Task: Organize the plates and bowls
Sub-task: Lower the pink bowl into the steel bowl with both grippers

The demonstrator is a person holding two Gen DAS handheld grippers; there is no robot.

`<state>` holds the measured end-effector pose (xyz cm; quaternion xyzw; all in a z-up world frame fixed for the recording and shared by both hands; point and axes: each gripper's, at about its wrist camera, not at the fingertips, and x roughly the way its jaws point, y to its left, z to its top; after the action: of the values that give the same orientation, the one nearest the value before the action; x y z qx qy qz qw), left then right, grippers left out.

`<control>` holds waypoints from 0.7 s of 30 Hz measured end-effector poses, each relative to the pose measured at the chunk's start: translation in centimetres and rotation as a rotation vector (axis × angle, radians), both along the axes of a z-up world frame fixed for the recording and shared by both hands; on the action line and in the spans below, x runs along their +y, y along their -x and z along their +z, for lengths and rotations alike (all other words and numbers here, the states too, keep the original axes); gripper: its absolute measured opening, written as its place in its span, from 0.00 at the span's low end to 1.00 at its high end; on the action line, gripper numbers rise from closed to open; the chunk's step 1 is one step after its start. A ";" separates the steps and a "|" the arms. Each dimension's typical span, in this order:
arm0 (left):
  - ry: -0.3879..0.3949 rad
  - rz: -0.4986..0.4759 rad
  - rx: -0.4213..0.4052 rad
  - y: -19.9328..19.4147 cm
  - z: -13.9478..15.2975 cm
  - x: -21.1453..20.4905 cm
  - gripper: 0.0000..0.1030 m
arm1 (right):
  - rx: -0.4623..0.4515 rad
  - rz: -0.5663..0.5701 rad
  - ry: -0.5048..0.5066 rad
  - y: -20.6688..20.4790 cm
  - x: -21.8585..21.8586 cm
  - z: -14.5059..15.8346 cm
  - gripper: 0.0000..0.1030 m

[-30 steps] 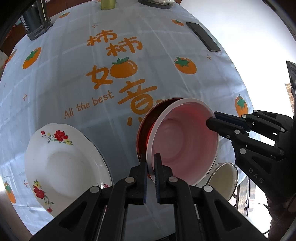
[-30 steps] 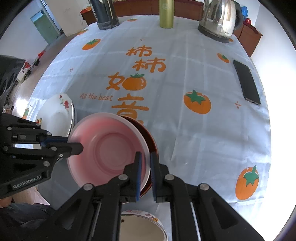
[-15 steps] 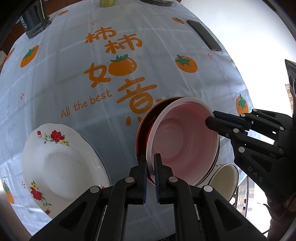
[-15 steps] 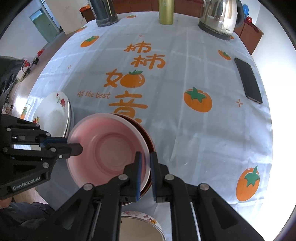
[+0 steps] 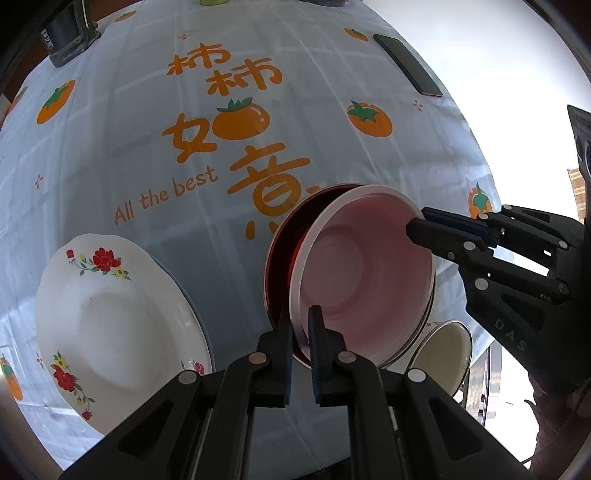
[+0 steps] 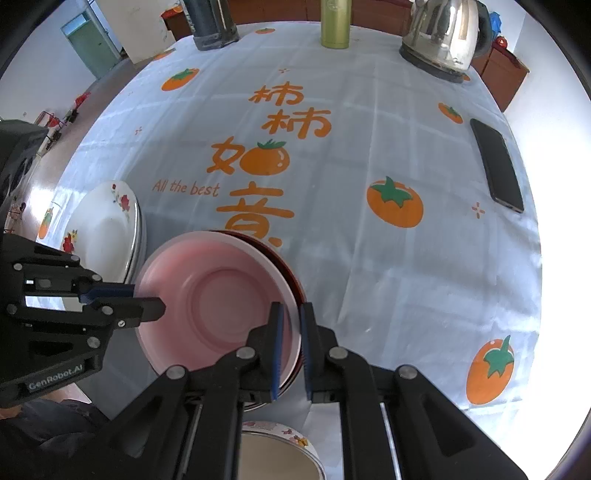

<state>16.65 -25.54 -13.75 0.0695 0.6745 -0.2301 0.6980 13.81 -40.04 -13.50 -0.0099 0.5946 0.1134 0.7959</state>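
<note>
Pink bowl sits low and centre-right in the left wrist view, nested inside a dark red bowl whose rim shows behind it on the left. Both grippers are clamped on the pink bowl's rim. The left gripper pinches the near edge at the bottom centre of its own view, the rim caught between its blue-padded fingers. The right gripper reaches in from the right edge of that view and grasps the far right side of the rim. In the right wrist view the right gripper clasps the rim at lower centre, while the left gripper comes in from the left edge onto the opposite side.

A white plate with red flowers lies at the lower left of the left wrist view, apart from the bowls. A small cream bowl shows just below the stack at the lower right. All rest on a pale blue tablecloth printed with orange fruit. A black phone lies at the right of the right wrist view; a steel kettle and a green bottle stand along the top edge.
</note>
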 end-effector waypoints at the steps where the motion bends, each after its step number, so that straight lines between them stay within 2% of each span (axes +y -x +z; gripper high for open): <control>1: 0.001 0.001 0.003 0.0 0.0 0.0 0.09 | 0.002 0.000 0.000 -0.1 0.0 -0.1 0.09; 9: 0.004 0.001 0.016 0.1 -0.1 0.1 0.09 | 0.004 0.012 0.009 -0.3 0.1 -0.1 0.09; 21: 0.004 -0.003 -0.052 0.6 -0.2 0.1 0.10 | -0.007 0.013 0.021 0.0 0.2 -0.1 0.09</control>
<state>16.07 -25.47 -13.94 0.0751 0.6557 -0.2305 0.7151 13.81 -39.82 -13.58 -0.0227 0.5929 0.1121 0.7971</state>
